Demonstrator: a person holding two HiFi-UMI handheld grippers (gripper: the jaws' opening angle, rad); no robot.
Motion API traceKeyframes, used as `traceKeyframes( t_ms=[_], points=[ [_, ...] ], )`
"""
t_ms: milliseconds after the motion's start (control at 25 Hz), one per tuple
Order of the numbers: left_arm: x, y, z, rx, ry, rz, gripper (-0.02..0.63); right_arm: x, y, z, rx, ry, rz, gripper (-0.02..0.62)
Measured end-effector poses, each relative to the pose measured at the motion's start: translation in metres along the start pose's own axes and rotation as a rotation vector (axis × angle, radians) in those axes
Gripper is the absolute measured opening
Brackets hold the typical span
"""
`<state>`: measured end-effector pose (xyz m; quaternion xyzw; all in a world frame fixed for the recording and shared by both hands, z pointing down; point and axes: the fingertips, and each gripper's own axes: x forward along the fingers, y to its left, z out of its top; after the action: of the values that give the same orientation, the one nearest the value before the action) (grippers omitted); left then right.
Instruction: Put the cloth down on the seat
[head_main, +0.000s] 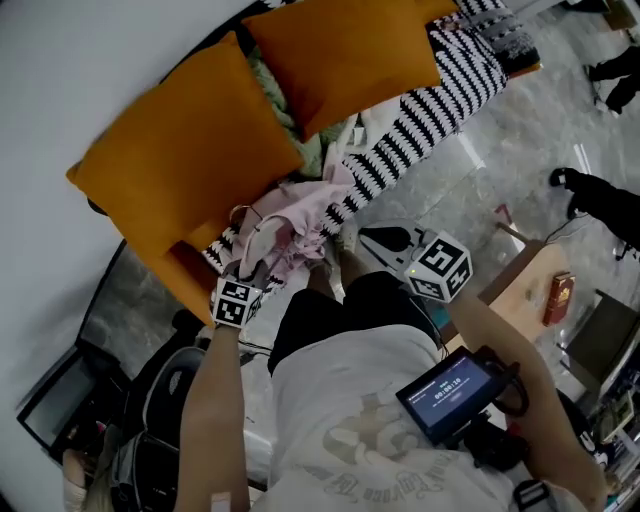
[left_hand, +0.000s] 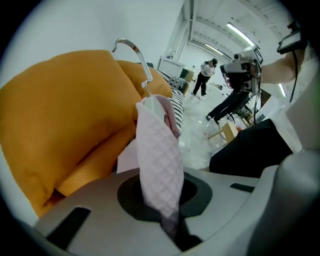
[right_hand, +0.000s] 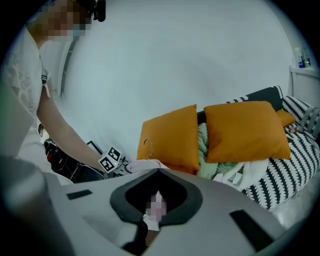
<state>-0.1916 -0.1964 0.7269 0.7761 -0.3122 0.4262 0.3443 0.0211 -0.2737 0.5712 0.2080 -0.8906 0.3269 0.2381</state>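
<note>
**Soft pink garment hanging over the sofa seat, pinched at both ends**

The left claw (left_hand: 172, 232) is clamping almost fully shut on the pale pink quilted cloth (left_hand: 160, 160), which is rising out of its jaws as a limp, padded fold. The right claw (right_hand: 145, 227) is also pinching closed on a pale strip of fabric, which I am taking to be the same garment's far edge; a blurred patch is covering part of it.

In the head view the cloth is bunching just above the black-and-white striped sofa seat (head_main: 440, 100). The left claw is sitting at its 7 o'clock and the right claw at its 3 o'clock. The large orange square cushion (head_main: 190, 160) is leaning at the cloth's 10 o'clock. A thin metal wire hanger hook (left_hand: 135, 50) is poking out of the cloth's top, at 12 o'clock in the left gripper view.

The cloth is looking light, soft and thoroughly floppy. It is sagging wherever nothing is supporting it, so it is unlikely to slip from a firm pinch or suffer from being dropped. The hanger is the only stiff part, and it could snag on the cushions. Taking hold at two well-separated edges, as both claws are doing, is keeping the garment spread. A thick quilted fold is giving the pads more to bite than a single thin layer would.
</note>
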Motion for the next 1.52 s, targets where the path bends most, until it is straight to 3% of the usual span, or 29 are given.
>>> traceKeyframes(
  t_ms=[440, 760, 920, 1160, 1520],
  points=[
    [0.044, 0.019, -0.034, -0.204, 0.018, 0.028, 0.026, 0.053, -0.013, -0.007, -0.023, 0.015, 0.08, 0.015],
    [0.061, 0.01, -0.043, -0.282, 0.009, 0.02, 0.026, 0.074, -0.013, -0.018, -0.049, 0.044, 0.14, 0.015],
    [0.077, 0.008, -0.049, -0.287, 0.03, -0.02, 0.026, 0.091, -0.027, -0.025, -0.05, 0.052, 0.149, 0.015],
    [0.091, 0.015, -0.064, -0.284, 0.031, -0.044, 0.026, 0.097, -0.021, -0.039, -0.135, 0.093, 0.185, 0.015],
    [0.108, 0.035, -0.089, -0.332, 0.083, -0.038, 0.025, 0.092, -0.025, -0.068, -0.097, 0.135, 0.179, 0.015]
  ],
)
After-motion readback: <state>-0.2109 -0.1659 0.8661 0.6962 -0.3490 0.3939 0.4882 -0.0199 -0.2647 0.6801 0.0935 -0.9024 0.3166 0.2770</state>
